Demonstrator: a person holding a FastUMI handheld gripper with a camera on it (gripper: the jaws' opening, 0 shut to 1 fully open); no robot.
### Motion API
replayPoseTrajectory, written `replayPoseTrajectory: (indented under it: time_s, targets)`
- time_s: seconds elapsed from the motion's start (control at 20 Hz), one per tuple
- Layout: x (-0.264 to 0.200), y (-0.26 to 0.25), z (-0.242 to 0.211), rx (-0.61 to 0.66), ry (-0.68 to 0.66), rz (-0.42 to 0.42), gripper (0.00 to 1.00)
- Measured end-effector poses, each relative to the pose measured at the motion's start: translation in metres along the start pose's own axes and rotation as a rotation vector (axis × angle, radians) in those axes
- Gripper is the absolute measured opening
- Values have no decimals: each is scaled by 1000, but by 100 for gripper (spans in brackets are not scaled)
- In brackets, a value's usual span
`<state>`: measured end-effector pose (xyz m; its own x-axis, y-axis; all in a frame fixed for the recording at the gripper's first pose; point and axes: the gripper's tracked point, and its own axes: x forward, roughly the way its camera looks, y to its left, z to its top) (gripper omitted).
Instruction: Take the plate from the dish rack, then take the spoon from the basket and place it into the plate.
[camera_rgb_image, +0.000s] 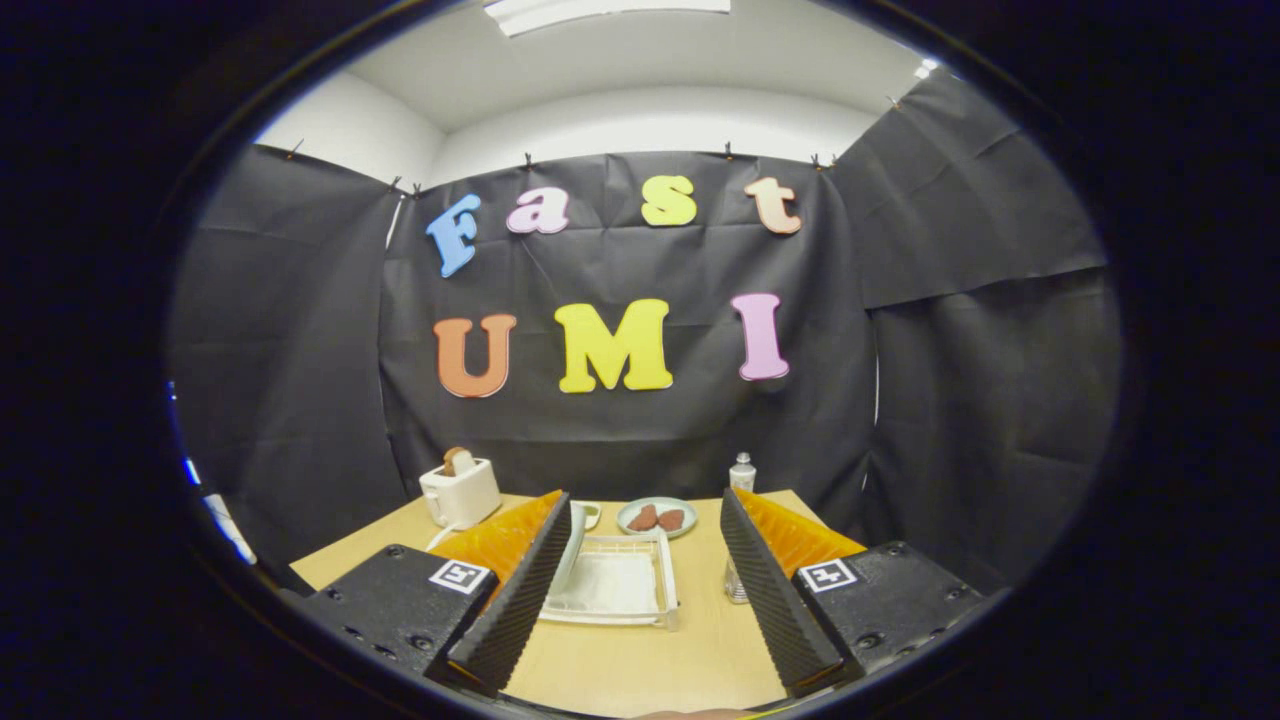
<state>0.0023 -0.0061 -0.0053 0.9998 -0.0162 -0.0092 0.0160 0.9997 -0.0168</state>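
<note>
Standing on edge along the near-left side of the dish rack, the plate lies straight ahead of the hand-held gripper and a little toward its left finger, its thin rim running away from the camera. The fingers are spread wide and hold nothing; the rack sits on the table between and just beyond them. The coming reach looks like a forward push with a slight leftward shift, so the two fingers straddle that rim. A glass container beside the right finger may be the spoon's basket, though I cannot tell. Beyond sit a dish with two brown pieces, a toaster and a small bottle.
</note>
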Motion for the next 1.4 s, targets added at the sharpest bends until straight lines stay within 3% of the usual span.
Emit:
replayPoseTrajectory:
  time_s: [0.55,0.8,1.05,1.4]
  targets:
    - [35,2,10,-39,121,-9,97]
    - [86,11,16,-29,245,-15,93]
    - [146,44,-17,-97,507,6,92]
    - [210,93,-43,-203,677,-18,92]
